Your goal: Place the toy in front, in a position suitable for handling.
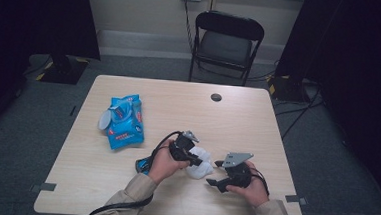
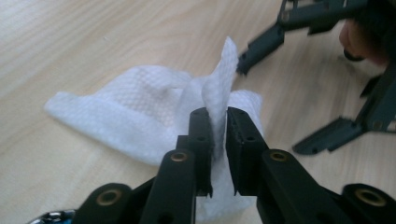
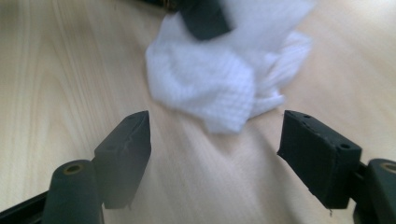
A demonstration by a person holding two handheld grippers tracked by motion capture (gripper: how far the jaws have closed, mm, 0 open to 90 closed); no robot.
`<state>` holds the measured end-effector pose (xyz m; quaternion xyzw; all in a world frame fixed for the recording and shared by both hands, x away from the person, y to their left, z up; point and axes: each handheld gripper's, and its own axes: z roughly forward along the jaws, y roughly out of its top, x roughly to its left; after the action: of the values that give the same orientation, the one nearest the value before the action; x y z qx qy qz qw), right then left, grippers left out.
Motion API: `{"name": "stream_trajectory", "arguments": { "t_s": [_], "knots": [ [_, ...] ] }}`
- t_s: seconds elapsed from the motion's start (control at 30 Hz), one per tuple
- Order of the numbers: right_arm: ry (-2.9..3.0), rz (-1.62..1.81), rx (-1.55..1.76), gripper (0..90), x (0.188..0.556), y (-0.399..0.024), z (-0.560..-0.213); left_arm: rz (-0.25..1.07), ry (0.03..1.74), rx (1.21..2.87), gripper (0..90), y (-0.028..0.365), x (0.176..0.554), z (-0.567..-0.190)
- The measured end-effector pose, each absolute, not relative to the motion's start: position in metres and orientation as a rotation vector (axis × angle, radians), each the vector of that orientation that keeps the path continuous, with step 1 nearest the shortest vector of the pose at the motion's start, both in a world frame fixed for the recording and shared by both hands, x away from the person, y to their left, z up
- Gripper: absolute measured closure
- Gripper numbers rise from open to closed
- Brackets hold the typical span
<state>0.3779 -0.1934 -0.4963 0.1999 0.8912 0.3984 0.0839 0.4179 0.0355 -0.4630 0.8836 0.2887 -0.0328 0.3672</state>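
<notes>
A crumpled white wipe (image 1: 198, 170) lies on the wooden table (image 1: 178, 107) near its front edge, between the two hands. My left gripper (image 1: 205, 162) is shut on an upturned fold of the wipe (image 2: 140, 107), pinched between its two black jaws (image 2: 218, 119). My right gripper (image 1: 213, 172) stands open just right of the wipe, its jaws wide apart and holding nothing. In the right gripper view the wipe (image 3: 219, 79) lies ahead of the open gripper (image 3: 215, 135), and a jaw of the left gripper presses into it at the top.
A blue pack of wipes (image 1: 125, 122) with its flap open lies on the left half of the table. A round cable hole (image 1: 216, 97) sits near the far edge. A black folding chair (image 1: 227, 39) stands behind the table.
</notes>
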Motion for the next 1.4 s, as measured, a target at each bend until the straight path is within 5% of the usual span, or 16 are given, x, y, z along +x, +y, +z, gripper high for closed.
{"name": "stream_trajectory", "arguments": {
  "t_s": [0.53,0.9,1.17,1.4],
  "knots": [
    [2.558,1.307,0.613,36.9,0.387,-0.175,-0.467,-0.07,0.63,2.33,58.0,0.045,0.398,-0.472],
    [2.607,1.313,0.773,43.1,0.393,-0.166,-0.483,-0.054,0.594,2.354,50.9,0.04,0.394,-0.478],
    [2.622,1.326,0.902,50.3,0.398,-0.165,-0.495,-0.024,0.601,2.343,34.0,0.044,0.39,-0.472],
    [2.629,1.242,0.909,73.0,0.396,-0.165,-0.499,0.026,0.603,2.283,29.5,0.059,0.389,-0.455]
  ]
}}
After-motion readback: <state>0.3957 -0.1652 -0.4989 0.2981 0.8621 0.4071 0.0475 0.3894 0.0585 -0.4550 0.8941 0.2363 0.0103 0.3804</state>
